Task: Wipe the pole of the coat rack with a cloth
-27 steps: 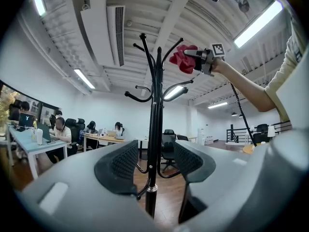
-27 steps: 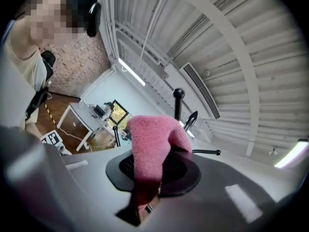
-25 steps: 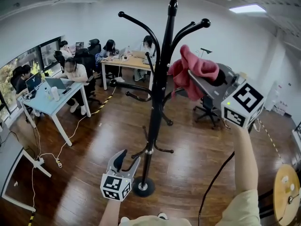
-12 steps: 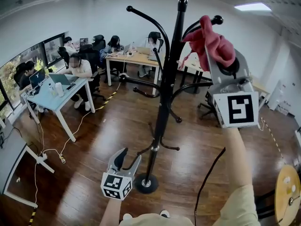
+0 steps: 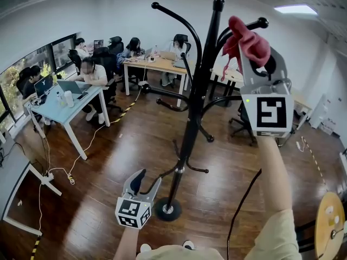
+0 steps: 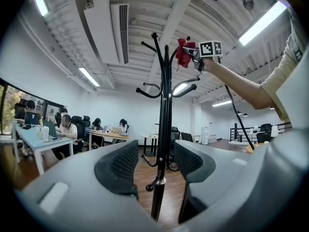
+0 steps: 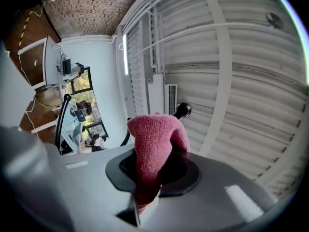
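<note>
Pink cloth [image 5: 246, 37] is clamped in the right gripper [image 5: 252, 56], held high at the upper right of the frame just beside the top of the coat rack's pole [image 5: 196, 112], probably to begin wiping downward. At bottom centre, the left gripper [image 5: 145, 182] hovers near the base, jaws apart and holding nothing.

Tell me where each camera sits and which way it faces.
Head view: on the person's head, looking forward and down at the coat rack's pole; the forearms, left hand-held gripper and right hand-held gripper show.
Left gripper view: low down, looking up the pole through open jaws; the raised right arm shows.
Right gripper view: held high, facing the ceiling past the pink cloth its jaws clamp.
Shared: head and left gripper views both show pole, cloth and right hand-held gripper.
</note>
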